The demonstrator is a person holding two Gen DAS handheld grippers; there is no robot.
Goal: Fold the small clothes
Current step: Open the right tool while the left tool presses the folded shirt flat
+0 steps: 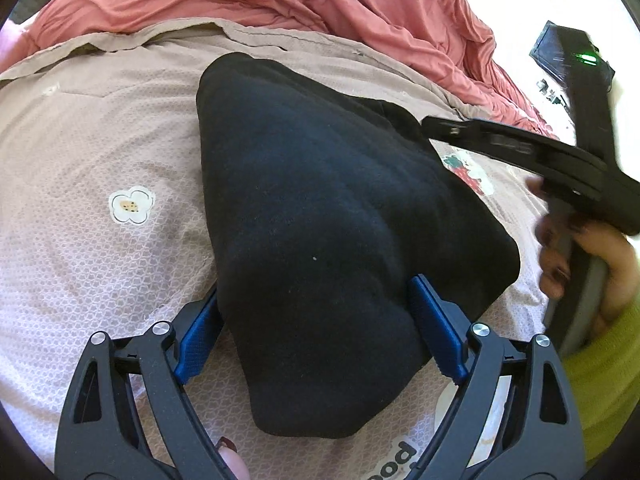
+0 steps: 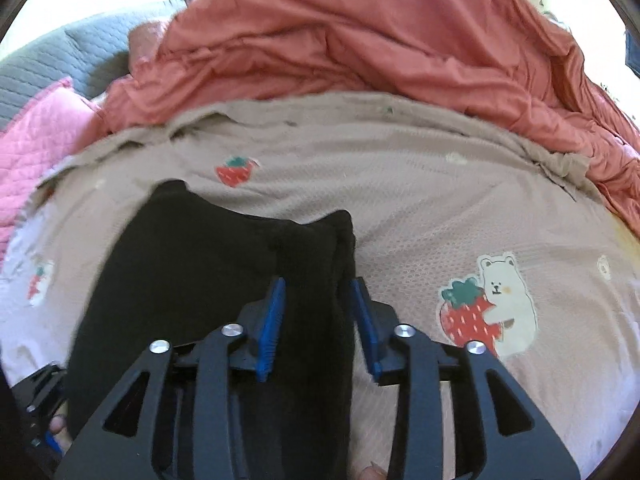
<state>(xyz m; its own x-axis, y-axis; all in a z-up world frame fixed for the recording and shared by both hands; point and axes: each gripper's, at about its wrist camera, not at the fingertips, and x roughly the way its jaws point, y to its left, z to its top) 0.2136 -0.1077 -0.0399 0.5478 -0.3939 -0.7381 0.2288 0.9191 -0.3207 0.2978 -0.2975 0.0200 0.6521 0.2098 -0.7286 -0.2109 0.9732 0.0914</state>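
Observation:
A black garment (image 1: 320, 208) lies in a folded heap on the printed bed sheet (image 1: 100, 140). My left gripper (image 1: 316, 320) straddles its near end. Its jaws stand wide, with a blue pad (image 1: 198, 340) at each side of the cloth and no visible squeeze. In the right wrist view the same garment (image 2: 200, 272) shows a raised fold along its right edge. My right gripper (image 2: 318, 300) has that fold between its partly open jaws, with the right pad just clear of the cloth. The right gripper (image 1: 432, 124) also shows blurred at the garment's far right corner.
A crumpled red comforter (image 2: 360, 40) is piled along the far side of the bed. A pink pillow (image 2: 36, 140) and a grey quilted backrest (image 2: 52, 64) are at the far left. A black device with a green light (image 1: 576, 56) lies far right. A hand with a green sleeve (image 1: 600, 380) holds the right gripper.

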